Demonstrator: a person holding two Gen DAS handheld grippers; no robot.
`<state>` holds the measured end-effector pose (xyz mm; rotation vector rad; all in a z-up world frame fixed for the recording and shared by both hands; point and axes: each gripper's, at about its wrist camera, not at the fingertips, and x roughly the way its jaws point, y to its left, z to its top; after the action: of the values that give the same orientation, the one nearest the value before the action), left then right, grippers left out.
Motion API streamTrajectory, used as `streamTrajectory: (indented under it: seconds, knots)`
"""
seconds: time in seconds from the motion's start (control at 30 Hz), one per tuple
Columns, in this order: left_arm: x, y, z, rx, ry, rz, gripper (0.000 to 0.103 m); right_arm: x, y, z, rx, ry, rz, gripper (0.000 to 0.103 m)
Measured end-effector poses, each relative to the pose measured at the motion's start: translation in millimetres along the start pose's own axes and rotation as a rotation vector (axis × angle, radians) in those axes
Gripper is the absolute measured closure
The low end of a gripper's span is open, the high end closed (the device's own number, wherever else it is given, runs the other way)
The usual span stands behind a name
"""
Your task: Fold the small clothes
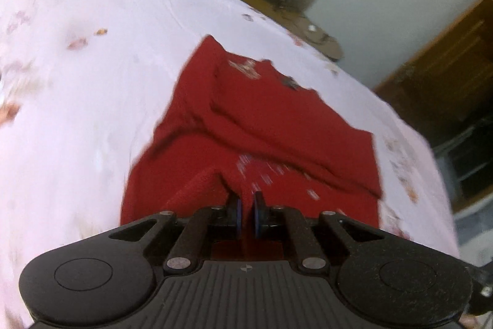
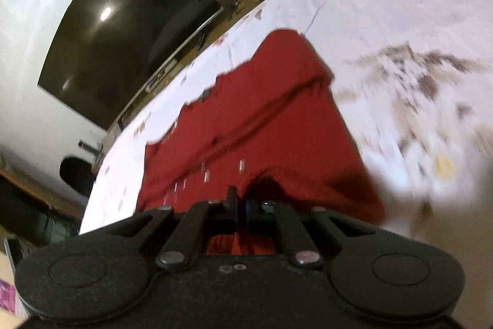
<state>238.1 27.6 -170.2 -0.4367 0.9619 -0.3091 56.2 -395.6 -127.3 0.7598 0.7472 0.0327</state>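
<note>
A small red garment point(image 1: 246, 119) with pale printed marks lies on a white floral bedsheet point(image 1: 77, 82). Its sleeves are folded in across the body. My left gripper point(image 1: 247, 213) is shut on the garment's near edge, and the pinched cloth rises off the sheet between the blue pads. In the right wrist view the same red garment point(image 2: 262, 119) stretches away from me. There my right gripper point(image 2: 242, 210) is shut on another part of the near edge, with red cloth bunched between its fingers. Both views are blurred by motion.
A dark flat screen point(image 2: 123, 30) hangs on the wall beyond the bed, above a low shelf point(image 2: 172, 63) with devices. A wooden door point(image 1: 446, 57) stands at the right. The bedsheet point(image 2: 400, 36) spreads wide on either side of the garment.
</note>
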Motion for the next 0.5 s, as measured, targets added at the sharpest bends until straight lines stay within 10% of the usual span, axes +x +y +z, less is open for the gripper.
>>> streamTrajectory:
  seconds: [0.33,0.37,0.43,0.5]
  knots:
    - [24.5,-15.2,36.5,0.149,-0.013,0.133,0.091,66.1,-9.1,46.5,-0.135,0.034,-0.118,0.068]
    - [24.2,-16.0,39.1,0.177,-0.014,0.134,0.082,64.8,-8.5,49.0,-0.156,0.035,-0.116,0.068]
    - [24.3,-16.2,38.0,0.226,0.0,0.139,0.012,66.7,-5.2,53.7,-0.225,0.039,-0.137,0.066]
    - [21.2,-17.5,34.2,0.258,-0.052,0.143,0.007,73.3,-2.6,54.9,-0.296,0.046,-0.179,0.055]
